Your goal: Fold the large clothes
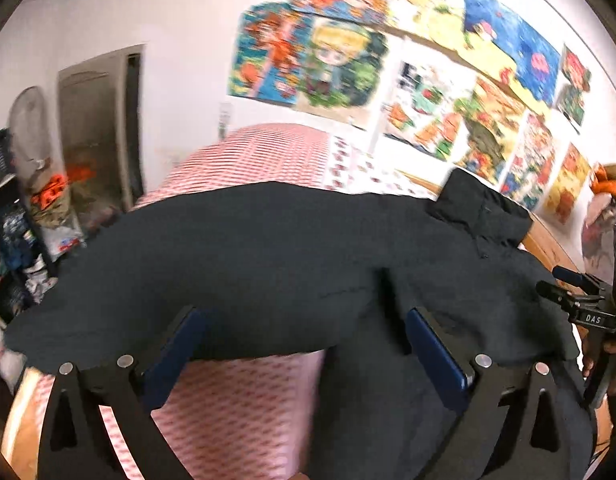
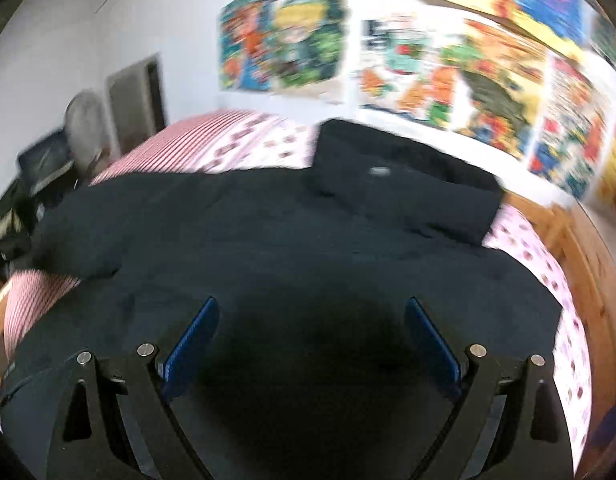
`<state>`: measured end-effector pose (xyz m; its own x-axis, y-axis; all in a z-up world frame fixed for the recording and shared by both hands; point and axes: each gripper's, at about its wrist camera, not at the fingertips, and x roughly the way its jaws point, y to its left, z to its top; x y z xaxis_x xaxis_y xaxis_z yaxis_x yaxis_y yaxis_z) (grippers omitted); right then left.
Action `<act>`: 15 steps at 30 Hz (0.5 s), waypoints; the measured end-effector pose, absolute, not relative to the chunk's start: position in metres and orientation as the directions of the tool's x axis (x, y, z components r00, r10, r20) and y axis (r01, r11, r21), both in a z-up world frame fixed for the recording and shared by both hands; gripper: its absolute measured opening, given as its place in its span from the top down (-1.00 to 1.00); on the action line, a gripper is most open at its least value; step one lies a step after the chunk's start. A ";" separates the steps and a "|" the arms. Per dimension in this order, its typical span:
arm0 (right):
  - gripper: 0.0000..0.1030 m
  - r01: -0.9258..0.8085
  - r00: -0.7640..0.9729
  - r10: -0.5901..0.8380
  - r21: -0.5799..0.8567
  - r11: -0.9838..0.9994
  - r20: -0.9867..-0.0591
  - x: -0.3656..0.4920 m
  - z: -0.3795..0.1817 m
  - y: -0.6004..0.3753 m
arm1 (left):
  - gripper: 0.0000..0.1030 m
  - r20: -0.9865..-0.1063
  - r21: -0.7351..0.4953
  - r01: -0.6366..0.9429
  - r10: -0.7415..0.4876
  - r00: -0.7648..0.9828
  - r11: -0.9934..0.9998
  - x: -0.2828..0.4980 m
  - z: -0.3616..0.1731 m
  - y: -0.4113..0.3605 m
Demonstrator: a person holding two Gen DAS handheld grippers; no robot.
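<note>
Your dark jacket (image 2: 291, 240) lies spread across the bed (image 2: 155, 148), on the pink striped and patterned cover, with its hood or collar end (image 2: 404, 176) toward the wall of bright posters (image 2: 460, 72) and one sleeve (image 1: 155, 256) stretched out to the left. Your left tool (image 1: 305, 344) stands wide open over the sleeve's near edge and the body of the garment, with nothing between its blue pads (image 1: 436, 352). Your right tool (image 2: 310, 340) is likewise spread wide above the middle of the jacket, gripping nothing. Expect the jacket to handle as a soft, floppy but fairly bulky thing: it looks thick enough to carry some weight and to sag when lifted, and the smooth-looking cloth may slide in the pads unless you pinch a good gather of it. Take hold, I would judge, at the sleeve's cuff end with the left tool and at the hem or shoulder seam with the right, where doubled layers give more to bite on. The folding looks hardly begun, since the garment lies open and flat. A small pale tag (image 2: 382, 171) shows near the collar, too blurred to read. On the other rig, seen at the right edge of the left view, the letters "DAS" (image 1: 593, 319) can be read.
</note>
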<state>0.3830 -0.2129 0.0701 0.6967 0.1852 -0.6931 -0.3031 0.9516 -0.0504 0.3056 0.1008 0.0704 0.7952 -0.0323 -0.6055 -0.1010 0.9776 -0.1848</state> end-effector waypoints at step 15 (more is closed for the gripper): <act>-0.77 -0.322 0.627 0.118 -0.118 0.939 -0.770 0.422 0.045 -0.115 | -0.65 -0.615 -0.577 -0.561 0.135 0.777 0.594 0.274 -0.033 0.267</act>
<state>0.4219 -0.1149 0.0450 0.6270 0.1179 -0.7700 -0.3221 0.9393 -0.1184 0.2737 0.2666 -0.0326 0.7766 0.1352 -0.6154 -0.5605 0.5943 -0.5768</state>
